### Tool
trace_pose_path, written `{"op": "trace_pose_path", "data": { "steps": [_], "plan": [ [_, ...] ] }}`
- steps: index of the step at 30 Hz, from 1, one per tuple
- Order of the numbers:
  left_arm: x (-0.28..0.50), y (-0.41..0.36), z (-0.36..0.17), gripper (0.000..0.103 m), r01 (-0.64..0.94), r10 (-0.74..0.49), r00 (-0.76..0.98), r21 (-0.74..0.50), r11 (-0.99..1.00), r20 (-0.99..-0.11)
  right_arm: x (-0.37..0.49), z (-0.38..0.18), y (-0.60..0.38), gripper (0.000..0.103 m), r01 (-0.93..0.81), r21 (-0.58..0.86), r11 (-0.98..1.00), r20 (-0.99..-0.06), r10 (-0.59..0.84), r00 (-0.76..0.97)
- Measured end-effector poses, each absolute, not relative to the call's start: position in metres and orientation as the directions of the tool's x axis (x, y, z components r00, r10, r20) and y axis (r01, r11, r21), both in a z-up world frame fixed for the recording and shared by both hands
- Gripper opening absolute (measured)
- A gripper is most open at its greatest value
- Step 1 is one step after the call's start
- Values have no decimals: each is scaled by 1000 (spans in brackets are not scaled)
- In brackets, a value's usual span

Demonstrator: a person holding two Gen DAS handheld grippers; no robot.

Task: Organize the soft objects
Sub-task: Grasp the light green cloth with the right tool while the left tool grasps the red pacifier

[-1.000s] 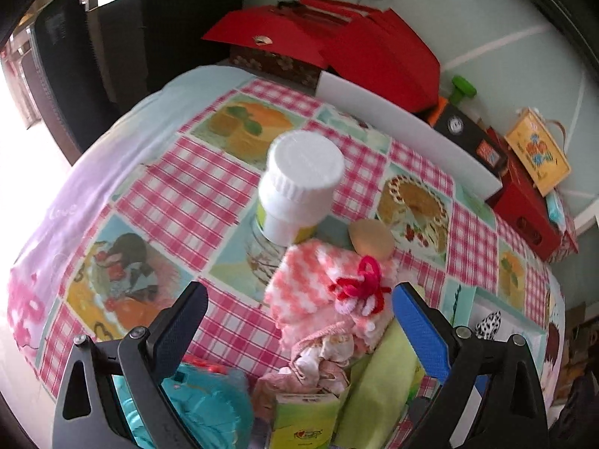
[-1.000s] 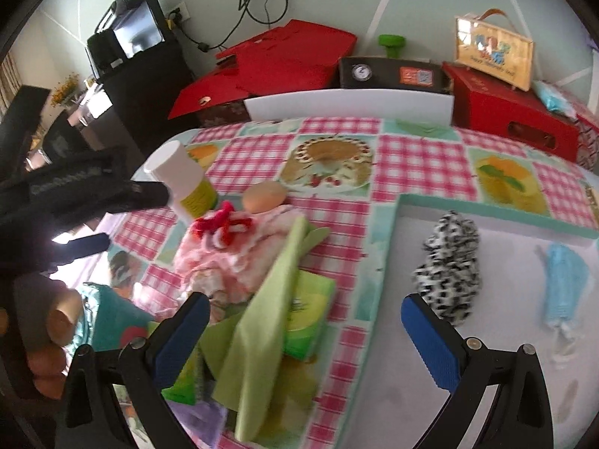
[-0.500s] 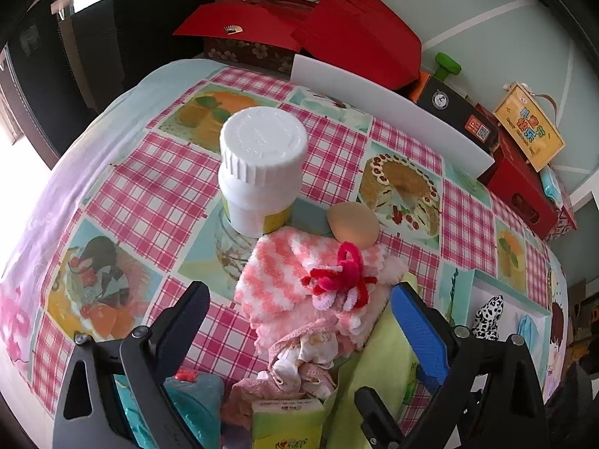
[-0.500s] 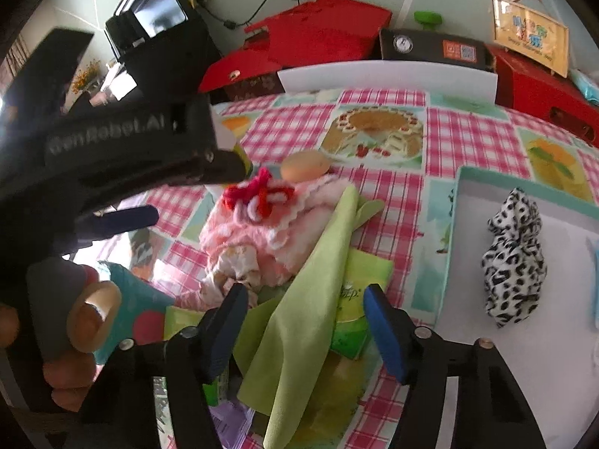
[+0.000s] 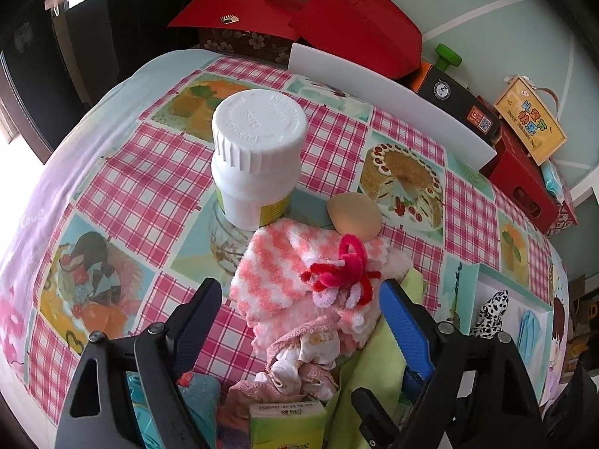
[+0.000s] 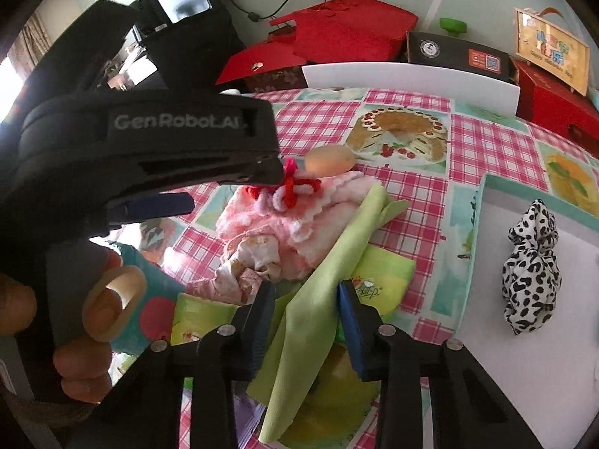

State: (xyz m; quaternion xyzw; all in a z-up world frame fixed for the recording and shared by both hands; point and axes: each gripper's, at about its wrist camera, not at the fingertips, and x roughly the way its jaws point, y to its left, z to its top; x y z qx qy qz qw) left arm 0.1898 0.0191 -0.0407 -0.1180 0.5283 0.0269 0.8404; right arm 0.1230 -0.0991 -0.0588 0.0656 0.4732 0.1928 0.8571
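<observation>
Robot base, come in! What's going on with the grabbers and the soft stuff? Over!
Right hand-held gripper closing around green cloth. Left hand-held gripper open over pink knit. Bottle and egg close behind.

Both grippers (image 5: pixel 299 318) (image 6: pixel 305 307): black frames, silver screws, one black and one blue ribbed pad; left body marked "GenRobot.AI".

In the right wrist view the left gripper (image 6: pixel 149 202) fills the 9 o'clock side, hiding the white bottle and much of the tablecloth (image 6: pixel 486 142). At 3 o'clock the white tray (image 6: pixel 483 202) runs past the edge. The tissue pack (image 5: pixel 286 426) is cut off at 6 o'clock.
</observation>
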Motion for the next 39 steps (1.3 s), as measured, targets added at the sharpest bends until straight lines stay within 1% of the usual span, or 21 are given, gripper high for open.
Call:
{"op": "trace_pose_path", "data": {
  "steps": [2,7,9,12,15,19,21,29,32,34,36,39],
  "plan": [
    [191,19,-41,87,-170,-80,438,-170,971,-895,122,-58,-97,37,-279,279,919,-790,385,477],
    [191,19,-42,87,-175,-79,434,-170,970,-898,119,-58,-94,27,-294,245,924,-800,364,477],
    [191,19,-42,87,-175,-79,433,-170,970,-898,118,-58,-94,17,-300,240,923,-801,362,476],
    [191,19,-43,86,-174,-78,431,-168,970,-899,118,-59,-97,9,-294,246,924,-800,365,477],
    [192,19,-44,86,-172,-79,430,-167,971,-899,120,-60,-103,6,-285,267,921,-795,377,475],
    [192,19,-44,85,-172,-80,430,-169,971,-899,124,-61,-109,5,-273,318,908,-782,414,467],
    [193,19,-44,69,-171,-87,431,-175,970,-898,126,-63,-112,5,-264,344,901,-775,432,462],
    [197,13,-50,68,-144,-129,435,-211,967,-891,130,-63,-125,5,-231,418,879,-744,477,468],
    [199,9,-53,66,-132,-144,438,-222,966,-887,130,-60,-129,5,-226,429,875,-732,483,480],
    [200,7,-57,62,-122,-151,436,-224,967,-887,129,-58,-132,5,-226,433,873,-725,486,487],
    [202,5,-62,47,-121,-159,429,-231,965,-889,130,-58,-134,5,-221,434,874,-725,484,490],
    [202,4,-64,39,-119,-171,434,-245,962,-885,132,-59,-137,5,-214,444,870,-725,489,485]
  ]
}}
